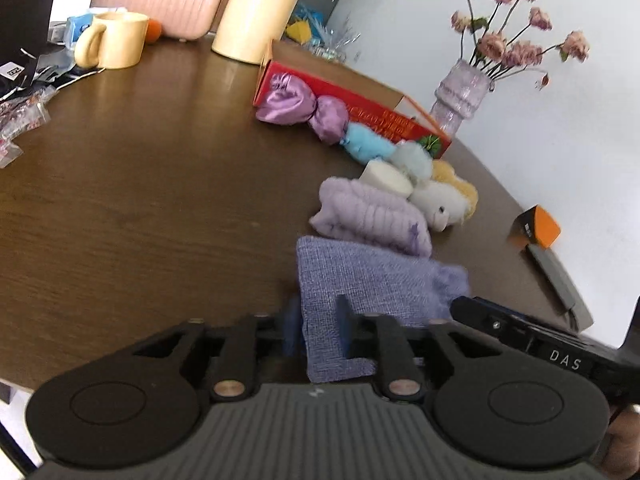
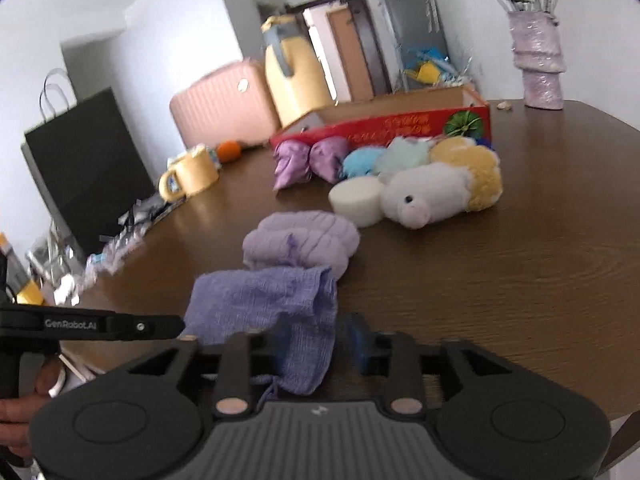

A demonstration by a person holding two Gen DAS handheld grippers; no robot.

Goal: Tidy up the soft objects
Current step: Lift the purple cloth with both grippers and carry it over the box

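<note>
Two grippers, left gripper (image 1: 316,330) and right gripper (image 2: 320,340), jaws parted, blue cloth (image 1: 372,280) loose between both.

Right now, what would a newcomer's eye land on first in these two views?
Probably the blue-purple woven cloth lying at the near table edge, between the fingers of both hand-held grippers. Behind it, soft things run in a row toward the red box: a lilac fuzzy roll, a white plush animal, purple satin pouches. Dried pink flowers stand at the far corner.

Table (image 1: 140,200) left half bare, free passage. Far right blocked: soft pile (image 1: 400,200) against red box (image 1: 360,104), vase (image 1: 460,96) behind. Mug (image 1: 116,40), jug (image 1: 256,12) far left.
</note>
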